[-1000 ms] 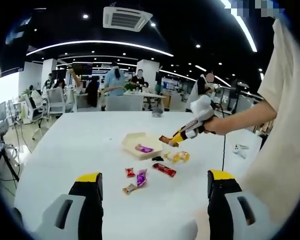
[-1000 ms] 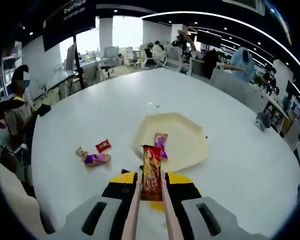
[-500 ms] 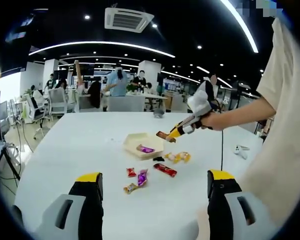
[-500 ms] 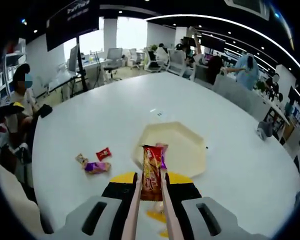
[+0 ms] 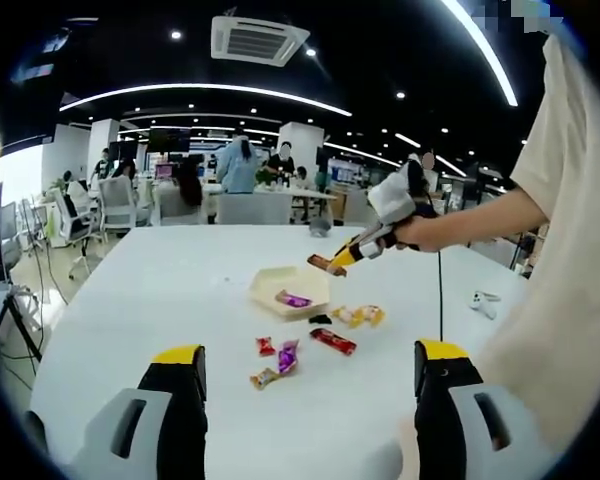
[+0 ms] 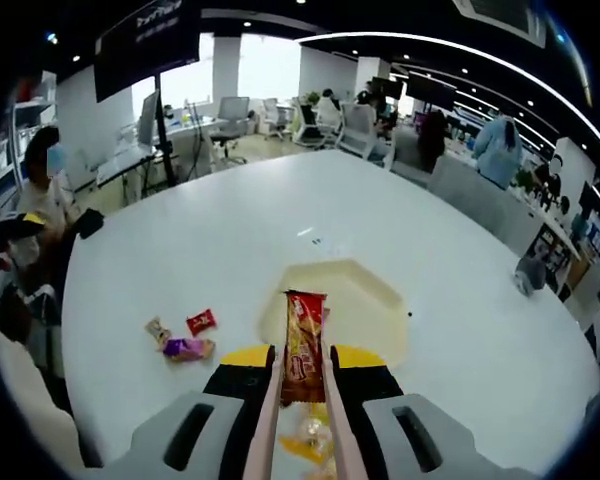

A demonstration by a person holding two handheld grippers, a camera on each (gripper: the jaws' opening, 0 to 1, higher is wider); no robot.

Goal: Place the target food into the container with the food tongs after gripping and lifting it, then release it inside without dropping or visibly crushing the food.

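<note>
A: Orange-red snack packet (image 6: 303, 345) is clamped between the pink tongs (image 6: 298, 420) that the right gripper (image 6: 301, 385) squeezes closed. Packet stands upright along the tong tips in the right gripper view.

B: Where is it relative to the container?

A: Above the cream hexagonal tray (image 6: 365, 318), over its near edge. Left gripper view agrees: packet (image 5: 327, 265) is in the air just above and right of the tray (image 5: 292, 285), not touching it.

B: Arm pose?

A: Left gripper view shows the person's bare forearm (image 5: 480, 217) reaching in from the right, roughly level, hand (image 5: 412, 231) wrapped around the right gripper (image 5: 352, 251), tool angled down-left toward the tray. Cream sleeve (image 5: 560, 160) at the frame's right.

B: Left gripper?

A: Left gripper (image 5: 305, 375) has its jaws spread wide, nothing between them, held low over the near part of the white table (image 5: 160, 290), well apart from the tray.

B: What's in the tray?

A: One purple candy (image 5: 292, 298) lying inside.

B: Loose items?

A: On the table, near the tray: yellow-wrapped pieces (image 5: 358, 315), a red bar (image 5: 332, 341), a small red candy (image 5: 265, 347), a purple candy (image 5: 287, 355) and a tan one (image 5: 262, 379). Right gripper view shows three of those (image 6: 180, 338) left of the jaws, and a yellow wrapper (image 6: 310, 435) under the tongs.
</note>
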